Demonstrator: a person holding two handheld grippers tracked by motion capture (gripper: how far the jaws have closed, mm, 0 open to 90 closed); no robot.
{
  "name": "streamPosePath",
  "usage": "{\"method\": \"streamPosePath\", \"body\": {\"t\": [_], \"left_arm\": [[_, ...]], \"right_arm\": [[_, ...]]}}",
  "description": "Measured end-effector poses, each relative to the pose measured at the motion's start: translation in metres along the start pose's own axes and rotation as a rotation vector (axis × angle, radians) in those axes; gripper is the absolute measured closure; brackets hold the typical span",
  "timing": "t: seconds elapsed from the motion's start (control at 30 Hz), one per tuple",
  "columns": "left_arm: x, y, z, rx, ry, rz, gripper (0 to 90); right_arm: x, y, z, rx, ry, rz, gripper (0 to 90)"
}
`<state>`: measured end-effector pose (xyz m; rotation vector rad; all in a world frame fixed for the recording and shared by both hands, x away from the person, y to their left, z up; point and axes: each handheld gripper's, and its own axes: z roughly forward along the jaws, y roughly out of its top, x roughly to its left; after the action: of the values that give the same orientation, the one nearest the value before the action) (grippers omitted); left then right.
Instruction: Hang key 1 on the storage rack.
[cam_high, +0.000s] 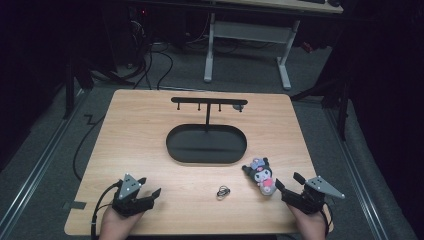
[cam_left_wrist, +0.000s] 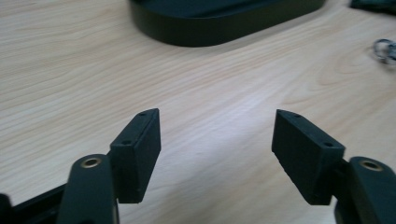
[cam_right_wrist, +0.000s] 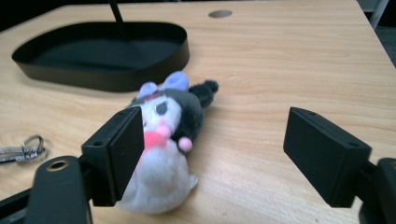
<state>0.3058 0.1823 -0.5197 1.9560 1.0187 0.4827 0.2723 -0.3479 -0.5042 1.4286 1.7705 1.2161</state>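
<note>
A small plush doll (cam_high: 263, 175) with a black hood, purple bow and pink nose lies on the wooden table (cam_high: 150, 130) at the front right; in the right gripper view the doll (cam_right_wrist: 163, 140) lies just ahead of the left jaw. My right gripper (cam_high: 290, 184) is open, right beside the doll and not touching it; between its jaws (cam_right_wrist: 210, 154) is bare wood. My left gripper (cam_high: 151, 189) rests open at the front left, its jaws (cam_left_wrist: 215, 149) wide over bare table. A small metal key ring (cam_high: 223, 192) lies between the two grippers.
A black oval tray (cam_high: 206, 145) with an upright post and a hook bar (cam_high: 209, 101) stands mid-table. The tray's wall (cam_left_wrist: 215, 28) is ahead of the left gripper, and the ring (cam_left_wrist: 385, 49) is to that view's right. A white desk frame (cam_high: 247, 45) stands on the floor beyond.
</note>
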Motion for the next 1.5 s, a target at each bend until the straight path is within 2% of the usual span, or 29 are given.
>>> {"method": "streamPosePath", "body": {"t": [0.1, 0.13, 0.33, 0.53, 0.6, 0.7, 0.8, 0.9, 0.97, 1.03, 1.13, 1.23, 1.3, 1.5], "left_arm": [[0.002, 0.000, 0.000, -0.015, -0.011, -0.005, 33.3], [0.002, 0.000, 0.000, -0.017, -0.009, 0.010, 33.3], [0.002, -0.001, -0.001, -0.022, -0.011, 0.026, 32.7], [0.007, -0.001, -0.005, -0.019, -0.013, -0.021, 33.6], [0.007, -0.001, -0.007, -0.018, -0.013, -0.020, 33.7], [0.009, -0.003, -0.013, -0.005, -0.012, -0.006, 33.6], [0.011, -0.015, -0.025, 0.011, -0.006, 0.011, 33.5], [0.014, -0.019, -0.031, 0.006, 0.002, -0.005, 33.6], [0.017, -0.017, -0.036, -0.028, 0.011, -0.020, 33.6], [0.019, -0.017, -0.036, -0.032, 0.014, -0.023, 33.8], [0.022, -0.021, -0.033, -0.008, -0.003, -0.030, 34.4], [0.022, -0.019, -0.034, -0.017, -0.010, -0.035, 34.4], [0.022, -0.019, -0.034, -0.018, -0.006, -0.026, 34.4], [0.024, -0.021, -0.032, -0.010, -0.016, -0.041, 34.2]], "right_arm": [[0.002, 0.000, 0.002, 0.009, -0.025, -0.020, 18.0], [0.002, 0.000, 0.003, 0.011, -0.032, -0.027, 18.0], [0.000, -0.003, 0.004, 0.036, -0.034, -0.042, 16.4], [-0.006, -0.002, 0.005, 0.039, -0.017, -0.040, 17.8], [-0.008, 0.000, 0.005, 0.037, -0.024, -0.052, 17.8], [-0.009, 0.000, 0.004, 0.036, -0.029, -0.057, 17.9], [-0.011, -0.003, 0.004, 0.056, -0.016, -0.063, 17.5], [-0.012, -0.004, 0.003, 0.063, -0.017, -0.063, 17.5], [-0.011, -0.005, 0.003, 0.076, -0.029, -0.079, 17.8], [-0.010, -0.006, 0.002, 0.085, -0.043, -0.087, 19.2], [-0.010, -0.007, 0.002, 0.090, -0.054, -0.091, 21.1], [-0.011, -0.007, 0.001, 0.098, -0.061, -0.091, 22.9], [-0.011, -0.006, 0.000, 0.101, -0.062, -0.083, 24.9], [-0.012, -0.005, -0.005, 0.128, -0.064, -0.090, 29.5]]}}
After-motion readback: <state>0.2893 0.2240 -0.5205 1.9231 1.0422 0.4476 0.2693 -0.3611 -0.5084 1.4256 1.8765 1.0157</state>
